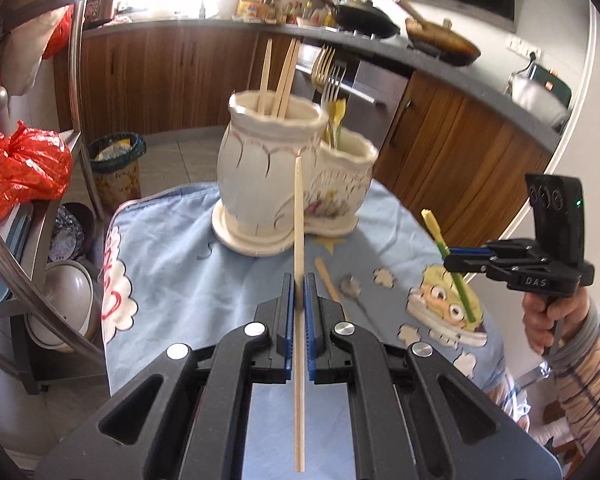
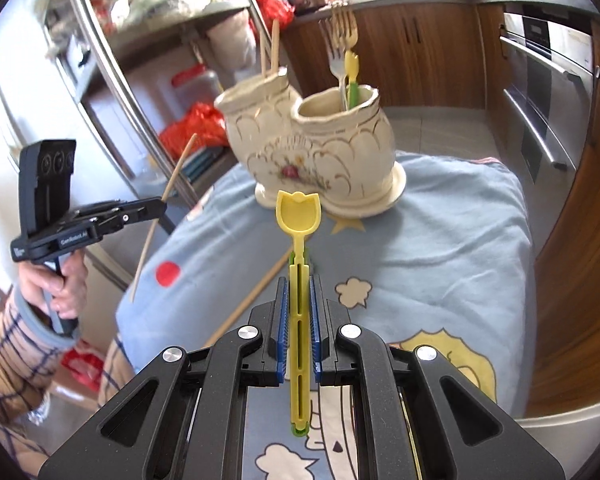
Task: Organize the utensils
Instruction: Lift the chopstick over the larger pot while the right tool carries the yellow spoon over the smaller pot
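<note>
A cream two-pot ceramic holder (image 1: 276, 184) stands on the blue cloth; it also shows in the right wrist view (image 2: 320, 152). One pot holds chopsticks (image 1: 284, 76), the other forks (image 1: 328, 76) and a yellow utensil. My left gripper (image 1: 299, 280) is shut on a wooden chopstick (image 1: 299, 216), held above the cloth in front of the holder. My right gripper (image 2: 299, 280) is shut on a yellow plastic spoon (image 2: 298, 210), pointing at the holder. Each gripper shows in the other's view: the right (image 1: 452, 258), the left (image 2: 162, 205).
On the cloth (image 1: 172, 264) lie another chopstick (image 1: 327, 278) and a metal spoon (image 1: 352, 288). A metal rack (image 1: 32, 184) with red bags stands to the left. A bin (image 1: 116, 168) sits on the floor. Wooden cabinets and an oven (image 2: 540, 92) lie behind.
</note>
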Tool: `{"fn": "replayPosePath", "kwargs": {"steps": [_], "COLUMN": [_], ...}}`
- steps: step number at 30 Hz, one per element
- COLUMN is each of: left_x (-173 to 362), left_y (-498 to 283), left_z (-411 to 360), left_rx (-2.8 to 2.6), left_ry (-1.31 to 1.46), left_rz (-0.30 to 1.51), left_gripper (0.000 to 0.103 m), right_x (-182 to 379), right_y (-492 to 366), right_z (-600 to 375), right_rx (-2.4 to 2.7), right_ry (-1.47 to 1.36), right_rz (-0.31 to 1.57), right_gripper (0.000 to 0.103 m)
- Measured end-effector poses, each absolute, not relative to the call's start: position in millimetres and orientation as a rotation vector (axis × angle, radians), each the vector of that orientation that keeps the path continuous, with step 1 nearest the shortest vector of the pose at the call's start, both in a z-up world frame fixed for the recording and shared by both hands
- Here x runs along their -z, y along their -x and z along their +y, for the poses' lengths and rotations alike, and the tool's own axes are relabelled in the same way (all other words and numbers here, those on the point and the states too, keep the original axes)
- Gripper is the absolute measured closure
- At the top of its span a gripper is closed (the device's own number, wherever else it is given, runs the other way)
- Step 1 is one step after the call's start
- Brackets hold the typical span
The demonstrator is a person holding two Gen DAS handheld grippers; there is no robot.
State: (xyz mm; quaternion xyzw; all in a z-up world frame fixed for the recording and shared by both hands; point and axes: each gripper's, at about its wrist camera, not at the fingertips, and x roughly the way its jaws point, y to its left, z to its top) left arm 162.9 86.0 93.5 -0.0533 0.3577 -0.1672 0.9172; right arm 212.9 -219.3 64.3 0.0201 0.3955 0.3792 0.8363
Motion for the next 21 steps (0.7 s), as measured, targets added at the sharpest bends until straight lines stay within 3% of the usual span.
{"fn": "replayPosePath", "kwargs": {"steps": [21], "left_x": [-159], "left_y": [-202], "left_z": [78], "left_rx": [0.314], "left_ry": [0.135], "left_rz": [0.525], "left_gripper": [0.099], "right_x": [-115], "right_y": [-250], "right_z": [-213], "right_rx": [-0.810], "right_ry": [-0.137], "right_rz": [0.650], "right_gripper": [0.093]}}
